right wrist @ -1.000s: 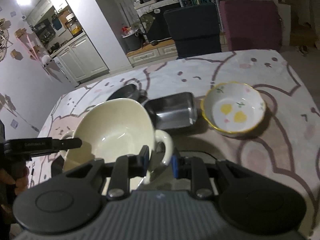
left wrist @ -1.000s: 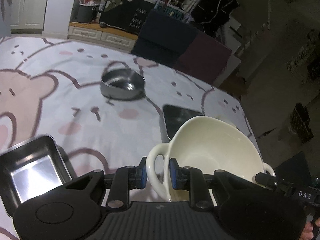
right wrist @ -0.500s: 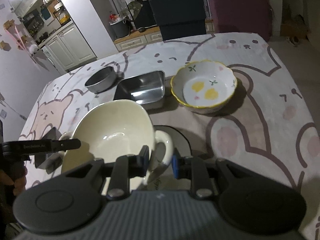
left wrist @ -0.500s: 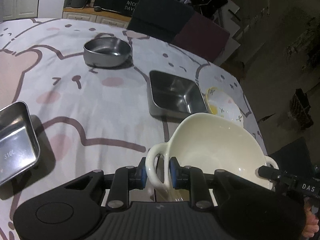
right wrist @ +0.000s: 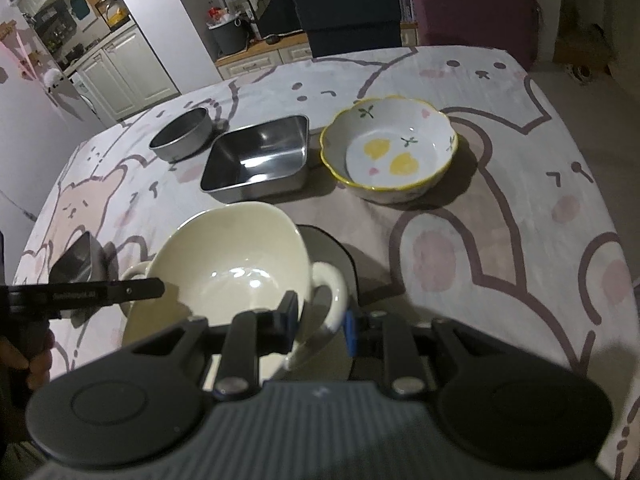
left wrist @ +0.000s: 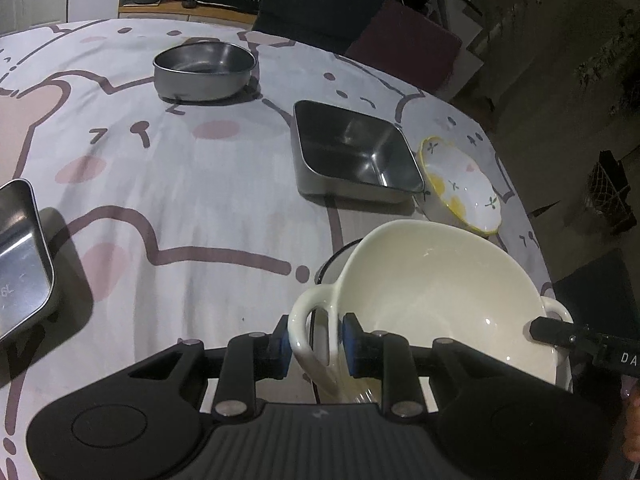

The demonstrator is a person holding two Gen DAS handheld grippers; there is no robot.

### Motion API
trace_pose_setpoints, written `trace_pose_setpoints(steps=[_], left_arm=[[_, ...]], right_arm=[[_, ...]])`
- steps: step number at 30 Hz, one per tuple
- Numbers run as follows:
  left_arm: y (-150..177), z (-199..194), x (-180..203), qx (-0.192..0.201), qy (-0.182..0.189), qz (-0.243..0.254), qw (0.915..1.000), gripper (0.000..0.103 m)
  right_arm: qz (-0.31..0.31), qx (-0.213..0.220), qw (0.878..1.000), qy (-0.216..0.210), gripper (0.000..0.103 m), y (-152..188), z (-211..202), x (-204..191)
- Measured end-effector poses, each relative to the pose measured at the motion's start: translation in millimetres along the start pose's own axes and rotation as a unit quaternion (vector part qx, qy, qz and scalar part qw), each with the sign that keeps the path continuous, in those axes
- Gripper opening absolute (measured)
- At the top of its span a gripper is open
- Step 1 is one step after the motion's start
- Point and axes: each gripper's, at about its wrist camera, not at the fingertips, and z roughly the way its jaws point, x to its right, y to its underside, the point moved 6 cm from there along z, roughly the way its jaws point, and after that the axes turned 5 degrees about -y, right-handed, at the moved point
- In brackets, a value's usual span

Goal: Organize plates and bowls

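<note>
A cream two-handled bowl (left wrist: 444, 292) (right wrist: 236, 268) hangs above the table between both grippers. My left gripper (left wrist: 314, 340) is shut on its left handle. My right gripper (right wrist: 320, 320) is shut on its right handle. Under the bowl lies a dark round plate (right wrist: 340, 256), partly hidden. A white flowered bowl with a yellow rim (right wrist: 388, 152) (left wrist: 460, 188) stands beyond. A square steel tray (right wrist: 256, 160) (left wrist: 352, 152) and a round steel bowl (right wrist: 182, 140) (left wrist: 204, 70) stand further off.
Another steel tray (left wrist: 20, 256) (right wrist: 80, 260) sits at the table's left side. The bear-print cloth (left wrist: 180, 184) covers the table. Dark and maroon chairs (right wrist: 472, 4) stand at the far edge. The table's right edge is close to the flowered bowl.
Both grippers carried the cream bowl back toward the near edge and lower. The steel tray, flowered bowl and dark plate have come into fuller view beyond it.
</note>
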Motion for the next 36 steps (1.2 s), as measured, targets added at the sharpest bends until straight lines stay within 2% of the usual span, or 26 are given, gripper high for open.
trace_pose_setpoints(steps=[21,36], left_arm=[[4.6,15.7,-7.1,-0.017,-0.008,-0.005,0.9998,0.029],[6.0,17.8,-5.3,-0.016,-0.008,0.007,0.9998,0.029]], right_arm=[[-0.001,-0.022,1.0,0.017,0.028,-2.1,17.2,1.3],[-0.005,-0.026,0.999,0.035,0.028,-3.4,21.6,0.6]])
